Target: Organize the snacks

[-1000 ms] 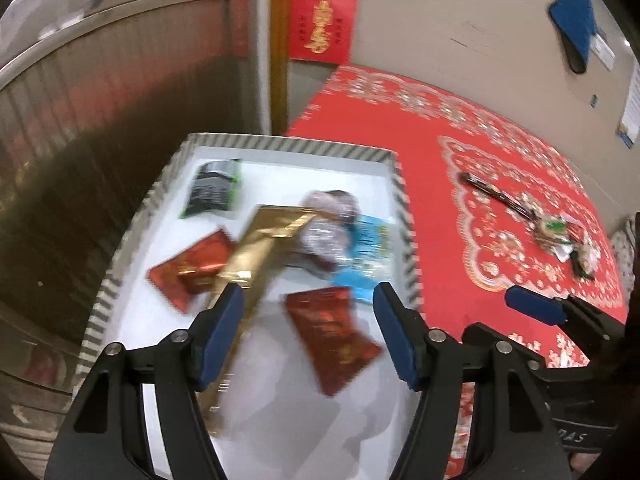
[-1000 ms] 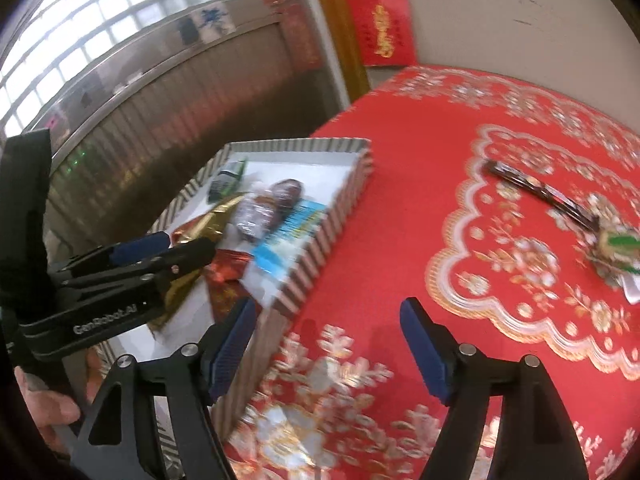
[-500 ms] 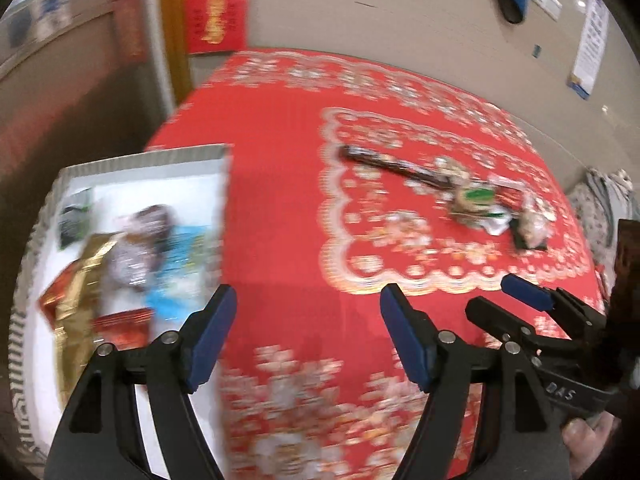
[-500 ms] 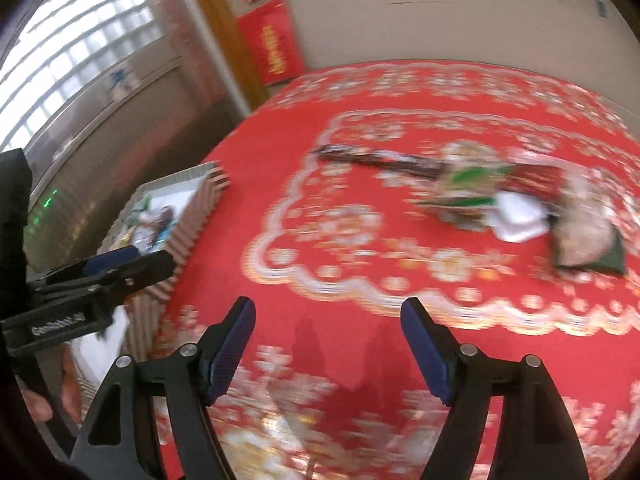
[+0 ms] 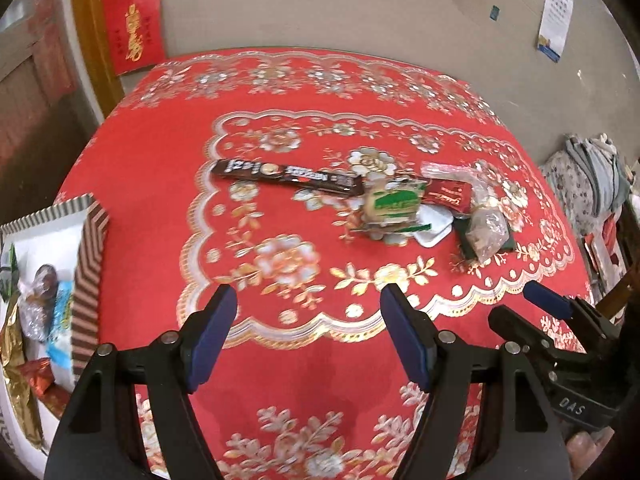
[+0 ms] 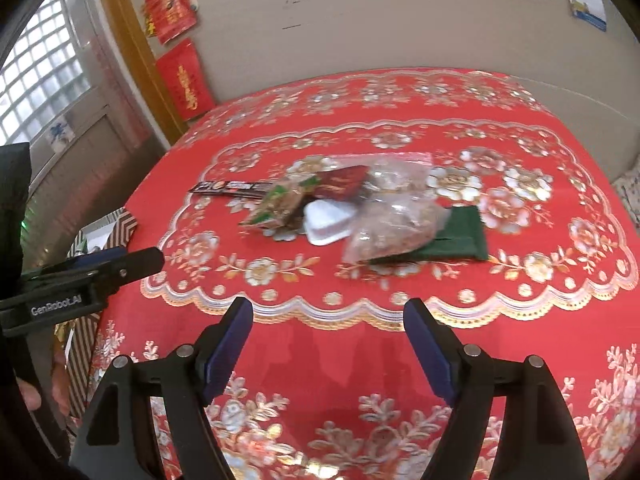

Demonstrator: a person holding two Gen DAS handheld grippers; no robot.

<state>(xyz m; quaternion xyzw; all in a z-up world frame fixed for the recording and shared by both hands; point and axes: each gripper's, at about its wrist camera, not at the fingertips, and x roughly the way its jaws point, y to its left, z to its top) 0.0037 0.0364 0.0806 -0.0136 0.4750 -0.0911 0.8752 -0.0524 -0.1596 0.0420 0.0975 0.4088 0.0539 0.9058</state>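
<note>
A pile of snacks lies mid-table: a long dark stick pack [image 5: 288, 176], a green-and-gold packet [image 5: 394, 202], a white cup [image 6: 330, 220], a red sachet [image 6: 344, 182], a clear bag of nuts [image 6: 394, 216] and a dark green packet [image 6: 460, 240]. A striped box [image 5: 90, 248] at the table's left edge holds several snacks, among them a gold packet [image 5: 14, 356]. My left gripper [image 5: 308, 334] is open and empty above the cloth, short of the pile. My right gripper [image 6: 328, 344] is open and empty, also short of the pile.
A red floral tablecloth [image 5: 304, 92] covers the table. A beige wall with red hangings [image 5: 134, 32] stands behind. Folded fabric [image 5: 592, 176] lies off the table's right side. The left gripper's side shows in the right wrist view [image 6: 92, 272].
Both grippers have swung right, away from the striped box and toward the snack pile in the middle of the table. Both stay open and empty.
</note>
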